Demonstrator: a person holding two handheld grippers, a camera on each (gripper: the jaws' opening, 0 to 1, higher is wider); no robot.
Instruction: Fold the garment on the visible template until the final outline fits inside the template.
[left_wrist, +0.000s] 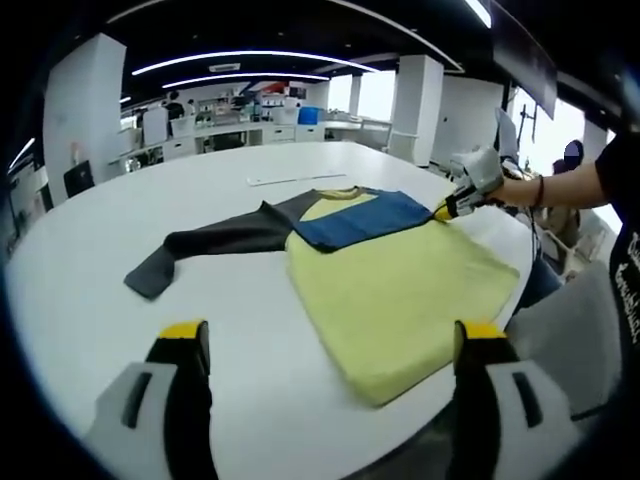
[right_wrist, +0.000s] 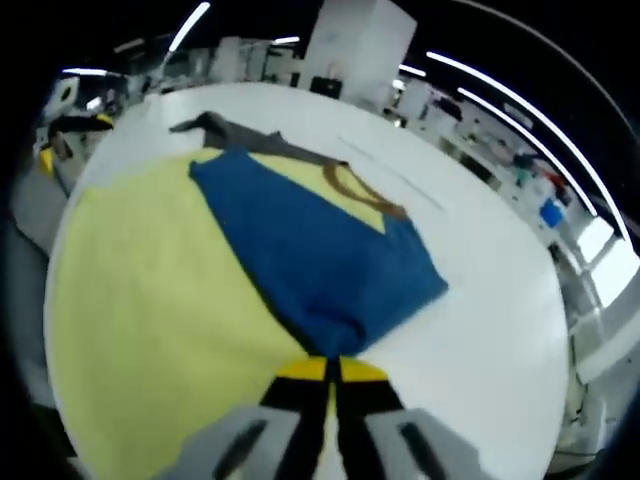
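One garment is shown, lying flat on a white desk. In the left gripper view its yellow body is spread from the centre toward five o'clock, reaching close to the near edge of the desk. One blue sleeve is laid folded across the upper chest, and one dark grey sleeve is stretched out toward nine o'clock. A tan collar is seen at the neck in the right gripper view.

Two hand-held grippers are counted. The left hand-held gripper is held over the near part of the desk with its two yellow-tipped jaws spread wide apart and nothing between them. The right hand-held gripper is seen at six o'clock in its own view, jaws pressed together on the end of the blue sleeve; in the left gripper view it appears at two o'clock, carried by a person's hand.

One thin pale strip is seen lying on the desk beyond the garment, at twelve o'clock.

The desk is large, white and rounded. The room behind is an open office with white columns, long curved ceiling lights and work benches along the far side. The contents of the benches are too small to tell.
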